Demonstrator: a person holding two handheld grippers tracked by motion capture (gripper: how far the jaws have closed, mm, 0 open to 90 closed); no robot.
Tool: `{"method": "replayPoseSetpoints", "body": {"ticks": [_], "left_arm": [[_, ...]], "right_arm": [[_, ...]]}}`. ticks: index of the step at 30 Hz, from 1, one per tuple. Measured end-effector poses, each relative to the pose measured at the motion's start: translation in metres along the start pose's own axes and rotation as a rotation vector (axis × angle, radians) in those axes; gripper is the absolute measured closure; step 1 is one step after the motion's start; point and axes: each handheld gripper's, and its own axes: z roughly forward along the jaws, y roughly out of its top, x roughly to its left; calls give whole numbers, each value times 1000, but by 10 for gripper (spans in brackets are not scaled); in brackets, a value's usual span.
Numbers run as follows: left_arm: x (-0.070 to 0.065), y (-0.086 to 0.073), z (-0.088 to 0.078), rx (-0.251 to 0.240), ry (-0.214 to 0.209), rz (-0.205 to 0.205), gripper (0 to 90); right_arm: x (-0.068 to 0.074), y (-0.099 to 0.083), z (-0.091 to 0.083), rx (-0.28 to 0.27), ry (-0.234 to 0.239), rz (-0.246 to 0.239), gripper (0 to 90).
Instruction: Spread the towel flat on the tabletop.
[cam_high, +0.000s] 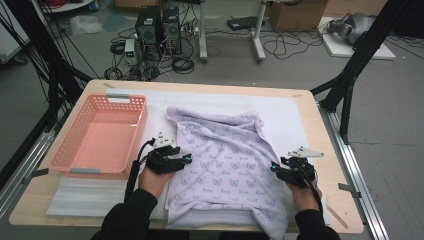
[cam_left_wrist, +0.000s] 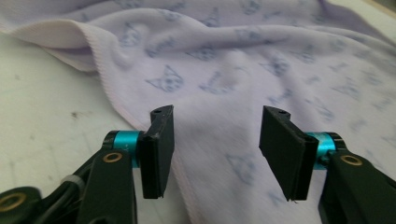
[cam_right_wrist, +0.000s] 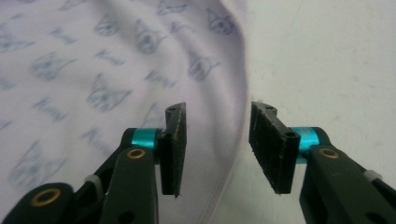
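The left gripper (cam_left_wrist: 215, 119) is held with its jaws apart, and nothing is clamped between them; the left edge of the lilac towel (cam_left_wrist: 243, 70) is seen just below and beyond. The right gripper (cam_right_wrist: 215, 119) is also held with its jaws apart (nothing is pressed by the pads), above the right hem of the towel. In the high view the left gripper (cam_high: 189, 159) is placed at the towel's left edge and the right gripper (cam_high: 272, 166) at its right edge. The towel (cam_high: 225, 160) is spread on a white mat (cam_high: 290, 112) on the counter (cam_high: 330, 190), its near edge hanging over the front. A pink basket (cam_high: 62, 159) is set to the left.
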Motion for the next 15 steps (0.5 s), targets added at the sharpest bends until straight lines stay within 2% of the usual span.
{"method": "replayPoseSetpoints", "body": {"ticks": [3, 6, 9, 10, 11, 12, 13, 15], "left_arm": [[6, 2, 9, -1, 26, -22, 424], [9, 0, 18, 24, 42, -35, 422], [9, -4, 26, 71, 26, -25, 446], [7, -5, 27, 67, 45, 6, 470], [6, -5, 26, 76, 53, 43, 544], [6, -6, 25, 84, 51, 70, 690], [6, -6, 23, 93, 41, 68, 797], [6, -7, 19, 113, 19, 63, 850]], "right_arm": [[-1, 5, 13, 17, -14, -7, 517], [-1, 10, 20, 30, -26, -19, 517], [-3, 13, 25, 44, -24, -17, 564], [-3, 13, 27, 58, -17, -20, 611], [-4, 12, 28, 57, 2, -14, 664], [-5, 13, 28, 59, 27, -15, 735], [-4, 13, 28, 60, 42, -18, 803], [-2, 12, 27, 61, 55, -46, 852]]}}
